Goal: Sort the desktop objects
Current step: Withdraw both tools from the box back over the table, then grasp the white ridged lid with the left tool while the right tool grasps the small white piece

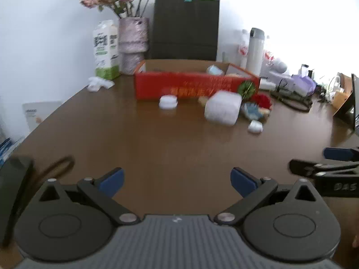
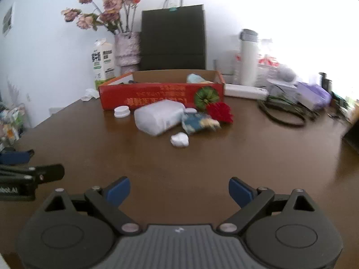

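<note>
A red open cardboard box [image 1: 193,86] [image 2: 157,94] stands at the far middle of the brown table. In front of it lie a white round lid [image 1: 168,101] [image 2: 121,111], a white tissue pack [image 1: 222,107] [image 2: 158,116], a blue snack packet [image 1: 253,111] [image 2: 197,123], a red fluffy item [image 1: 263,99] [image 2: 221,112] and a small white crumpled piece [image 1: 255,126] [image 2: 179,139]. My left gripper [image 1: 177,181] and right gripper [image 2: 179,190] are both open and empty, low over the near table, far from the objects.
A milk carton [image 1: 105,49], a flower vase [image 1: 132,44], a black paper bag [image 1: 185,29] and a white thermos [image 1: 254,51] stand behind the box. Cables and clutter [image 2: 285,112] lie at the right. A crumpled tissue [image 1: 98,84] lies left of the box.
</note>
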`<action>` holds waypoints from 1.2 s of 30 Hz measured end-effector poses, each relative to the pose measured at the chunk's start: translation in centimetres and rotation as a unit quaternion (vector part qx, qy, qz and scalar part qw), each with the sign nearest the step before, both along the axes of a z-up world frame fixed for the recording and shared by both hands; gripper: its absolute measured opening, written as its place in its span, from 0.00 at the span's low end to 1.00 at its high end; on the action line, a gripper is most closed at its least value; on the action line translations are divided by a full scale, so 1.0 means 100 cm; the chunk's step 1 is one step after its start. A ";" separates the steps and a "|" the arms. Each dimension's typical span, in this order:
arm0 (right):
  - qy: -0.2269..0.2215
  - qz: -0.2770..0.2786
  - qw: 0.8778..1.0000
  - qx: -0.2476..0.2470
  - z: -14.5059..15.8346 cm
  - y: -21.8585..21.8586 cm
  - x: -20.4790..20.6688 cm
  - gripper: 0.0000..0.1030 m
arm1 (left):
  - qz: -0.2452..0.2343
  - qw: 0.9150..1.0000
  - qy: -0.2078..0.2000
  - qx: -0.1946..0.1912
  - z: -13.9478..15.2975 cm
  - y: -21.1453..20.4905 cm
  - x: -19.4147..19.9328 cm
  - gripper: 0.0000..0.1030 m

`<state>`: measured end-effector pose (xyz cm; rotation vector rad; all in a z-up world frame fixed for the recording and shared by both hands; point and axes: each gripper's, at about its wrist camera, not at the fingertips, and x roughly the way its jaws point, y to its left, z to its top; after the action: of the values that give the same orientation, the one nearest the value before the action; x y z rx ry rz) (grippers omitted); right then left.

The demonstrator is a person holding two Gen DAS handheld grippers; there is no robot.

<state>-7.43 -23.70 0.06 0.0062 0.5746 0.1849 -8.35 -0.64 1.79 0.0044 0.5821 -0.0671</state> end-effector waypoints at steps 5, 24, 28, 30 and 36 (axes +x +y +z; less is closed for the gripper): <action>-0.020 0.007 1.000 0.016 0.000 -0.003 -0.042 0.94 | 0.015 1.000 -0.010 -0.015 -0.012 0.002 -0.031 1.00; -0.006 0.011 1.000 0.007 -0.003 0.005 -0.038 0.95 | 0.011 1.000 0.011 -0.011 -0.013 -0.001 -0.022 1.00; -0.002 0.008 1.000 0.009 -0.005 0.003 -0.035 0.95 | 0.013 1.000 0.014 -0.010 -0.014 -0.001 -0.020 1.00; -0.003 0.009 1.000 0.009 -0.004 0.002 -0.034 0.95 | 0.009 1.000 0.011 -0.010 -0.011 -0.001 -0.018 1.00; -0.001 0.025 1.000 0.010 0.004 0.002 -0.017 0.93 | 0.005 1.000 -0.006 0.004 0.003 0.005 0.009 0.99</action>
<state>-9.13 -23.49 0.44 0.0104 0.5706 0.2397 -7.46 -0.17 2.10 0.0094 0.5695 -0.0545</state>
